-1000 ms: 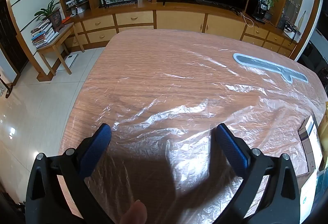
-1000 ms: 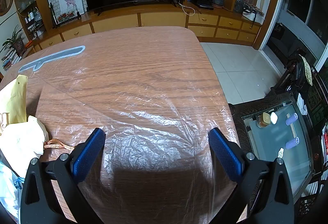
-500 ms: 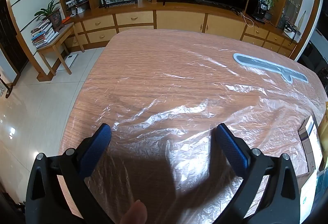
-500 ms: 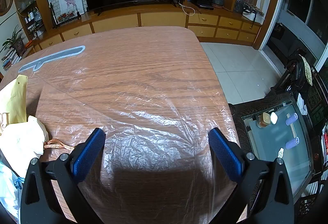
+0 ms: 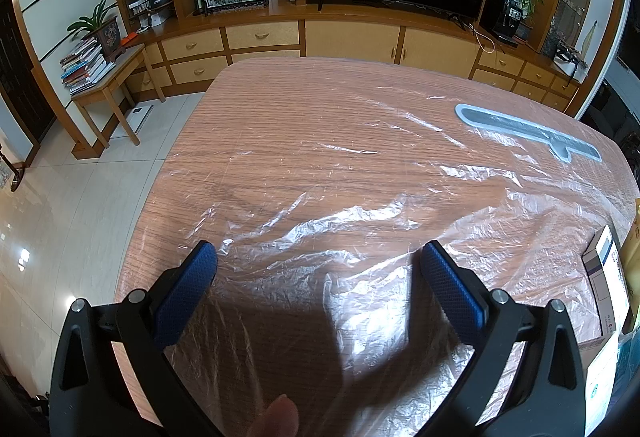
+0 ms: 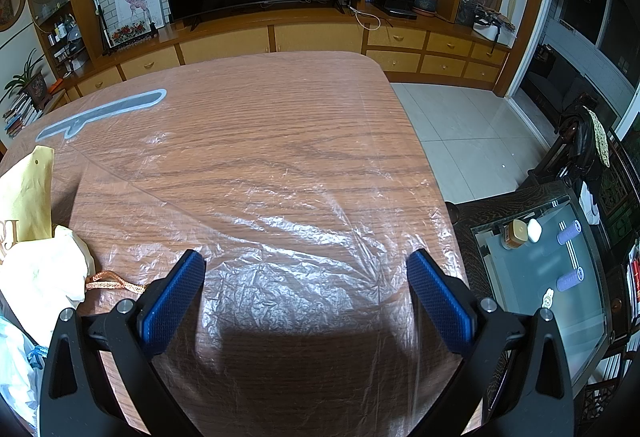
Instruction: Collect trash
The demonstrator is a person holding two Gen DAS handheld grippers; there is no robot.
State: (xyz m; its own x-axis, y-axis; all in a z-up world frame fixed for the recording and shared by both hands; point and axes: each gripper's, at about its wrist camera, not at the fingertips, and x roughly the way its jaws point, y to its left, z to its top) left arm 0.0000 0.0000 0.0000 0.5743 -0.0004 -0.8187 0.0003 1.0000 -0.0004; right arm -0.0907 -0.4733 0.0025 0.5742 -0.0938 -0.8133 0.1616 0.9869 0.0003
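1. Trash heap (image 6: 36, 261) of yellow and white bags lies on the desk (image 6: 280, 165), between the tools, just left of the right tool (image 6: 306, 269); its boxes (image 5: 608, 289) sit right of the left tool (image 5: 320, 261).
2. Both tools gape wide, holding nothing, over clear plastic sheet (image 5: 360, 237).
3. The right tool looks nearer the heap.

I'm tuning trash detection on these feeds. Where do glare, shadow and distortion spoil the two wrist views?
Left wrist view: glare streaks on the crinkled plastic sheet, dark shadow near the left gripper. Right wrist view: white glare on the sheet ahead of the right gripper, shadow below it. Both: fisheye bending, black corners.
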